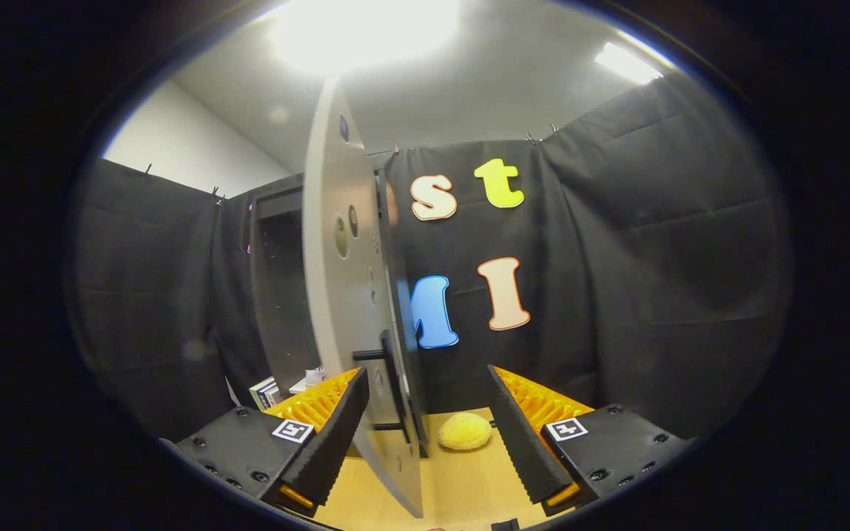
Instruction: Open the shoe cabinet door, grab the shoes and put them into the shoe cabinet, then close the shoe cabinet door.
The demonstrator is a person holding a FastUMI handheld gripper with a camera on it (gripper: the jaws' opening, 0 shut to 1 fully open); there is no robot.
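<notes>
From here the open shoe cabinet door (347, 295) blocks much of the cabinet's (281, 287) interior — I can't see the shelves in that dark opening. Small items (277, 389) at its foot are too small to identify. The yellow fuzzy thing (464, 431) beyond the fingers — shoe or not, I can't tell.

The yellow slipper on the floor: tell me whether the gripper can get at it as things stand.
Probably not directly. The open cabinet door stands edge-on between the gripper's spread fingers, and the yellow slipper lies just beyond, beside the door's lower edge.
</notes>
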